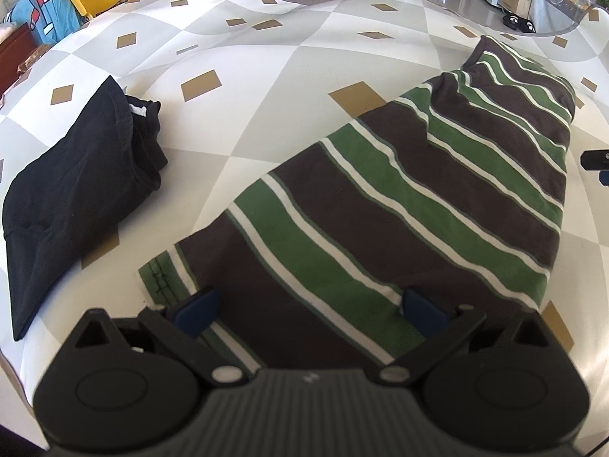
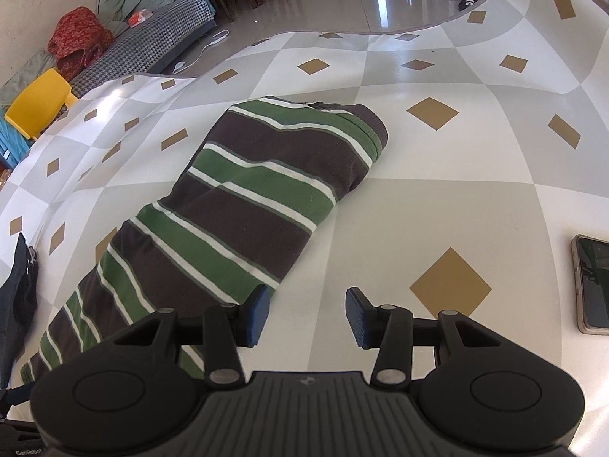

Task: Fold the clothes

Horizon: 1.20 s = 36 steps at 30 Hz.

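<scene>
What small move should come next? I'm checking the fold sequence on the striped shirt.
Probably close the left gripper on the near hem of the striped shirt: its jaws stand open over that edge, holding nothing. The shirt lies as a long, narrow strip on the table, and the right gripper waits open beside it.

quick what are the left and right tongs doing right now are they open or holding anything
Left tongs: open, spread over the striped shirt, gripping nothing.
Right tongs: open, empty, beside the shirt's edge.
</scene>
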Available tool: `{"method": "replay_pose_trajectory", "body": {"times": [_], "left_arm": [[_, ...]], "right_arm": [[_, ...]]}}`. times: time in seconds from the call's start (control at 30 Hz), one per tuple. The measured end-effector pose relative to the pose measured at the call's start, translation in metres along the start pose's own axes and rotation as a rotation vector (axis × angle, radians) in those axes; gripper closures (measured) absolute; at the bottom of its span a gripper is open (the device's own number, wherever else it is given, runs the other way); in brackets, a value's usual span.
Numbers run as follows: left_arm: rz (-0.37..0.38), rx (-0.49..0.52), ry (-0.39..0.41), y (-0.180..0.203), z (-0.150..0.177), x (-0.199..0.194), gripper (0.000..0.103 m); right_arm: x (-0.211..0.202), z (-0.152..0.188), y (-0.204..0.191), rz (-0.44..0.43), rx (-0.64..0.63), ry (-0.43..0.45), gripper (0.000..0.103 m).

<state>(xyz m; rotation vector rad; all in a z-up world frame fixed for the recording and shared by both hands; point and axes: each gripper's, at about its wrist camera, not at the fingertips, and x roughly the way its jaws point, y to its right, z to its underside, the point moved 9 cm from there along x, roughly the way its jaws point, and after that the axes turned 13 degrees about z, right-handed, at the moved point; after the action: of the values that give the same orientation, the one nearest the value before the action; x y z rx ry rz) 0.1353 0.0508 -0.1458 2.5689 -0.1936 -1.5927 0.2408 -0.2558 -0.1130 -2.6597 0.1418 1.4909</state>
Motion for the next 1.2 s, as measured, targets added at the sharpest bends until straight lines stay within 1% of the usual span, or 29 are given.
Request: {"method": "replay_pose_trajectory", "body": {"times": [0.1,0.23,0.63,0.73,0.97,1.17,1.2], "left_arm": [[-0.037,-0.003,-0.011,-0.008,-0.008,0.001,0.0],[-0.053,-0.031,0.024,-0.013,-0.01,0.0,0.0],[-0.005,0.041,0.099,0.022,-0.009,0.003,0.0],[0.003,0.042,0.103,0.023,-0.008,0.004,0.0],[0.019,0.034,0.104,0.021,-0.003,0.005,0.0],[0.028,0.029,0.103,0.018,0.0,0.004,0.0],[0.029,0.029,0.102,0.017,0.0,0.003,0.0]], "right_arm": [[0.005,-0.004,0.001,-0.009,0.032,-0.007,0.06],[0.01,-0.014,-0.001,-0.011,0.06,0.012,0.06],[0.024,-0.044,0.004,0.055,0.144,0.102,0.06],[0.028,-0.052,0.006,0.072,0.166,0.123,0.06],[0.043,-0.055,0.012,0.082,0.26,0.102,0.06],[0.048,-0.057,0.005,0.079,0.293,0.111,0.06],[0.049,-0.058,0.004,0.078,0.293,0.114,0.061]]}}
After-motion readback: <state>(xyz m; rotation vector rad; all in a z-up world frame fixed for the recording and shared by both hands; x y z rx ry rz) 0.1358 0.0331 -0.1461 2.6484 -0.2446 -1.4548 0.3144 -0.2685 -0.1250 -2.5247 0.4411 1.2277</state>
